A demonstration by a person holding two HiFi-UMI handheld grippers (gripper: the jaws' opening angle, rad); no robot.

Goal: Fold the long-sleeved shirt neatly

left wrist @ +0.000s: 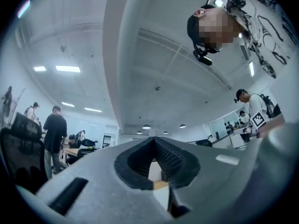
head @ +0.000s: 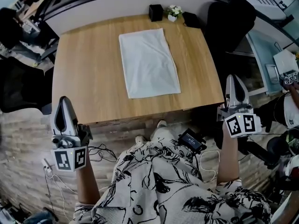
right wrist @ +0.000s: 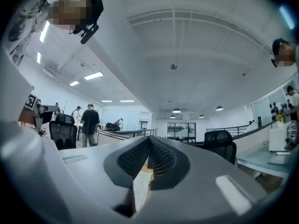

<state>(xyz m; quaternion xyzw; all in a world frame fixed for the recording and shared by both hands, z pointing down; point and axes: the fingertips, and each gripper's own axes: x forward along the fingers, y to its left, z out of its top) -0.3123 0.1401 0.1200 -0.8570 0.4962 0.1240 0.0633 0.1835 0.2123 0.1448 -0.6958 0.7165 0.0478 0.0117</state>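
Observation:
The white shirt point(head: 149, 62) lies folded into a neat rectangle on the wooden table point(head: 88, 73), slightly skewed, near the table's middle. Both grippers are held off the table on my side of its front edge, clear of the cloth. My left gripper point(head: 65, 111) is at the lower left, shut with nothing between its jaws. My right gripper point(head: 236, 90) is raised at the right, past the table's corner, also shut and empty. In both gripper views the jaws meet and point out across the room, with only a sliver of the table and the shirt showing in the gap behind them.
A black box point(head: 156, 12), a small pot of flowers point(head: 173, 12) and a dark flat object point(head: 191, 19) stand at the table's far edge. A black chair point(head: 230, 17) is at the far right corner. Cables lie on the floor by my feet. People stand around the office.

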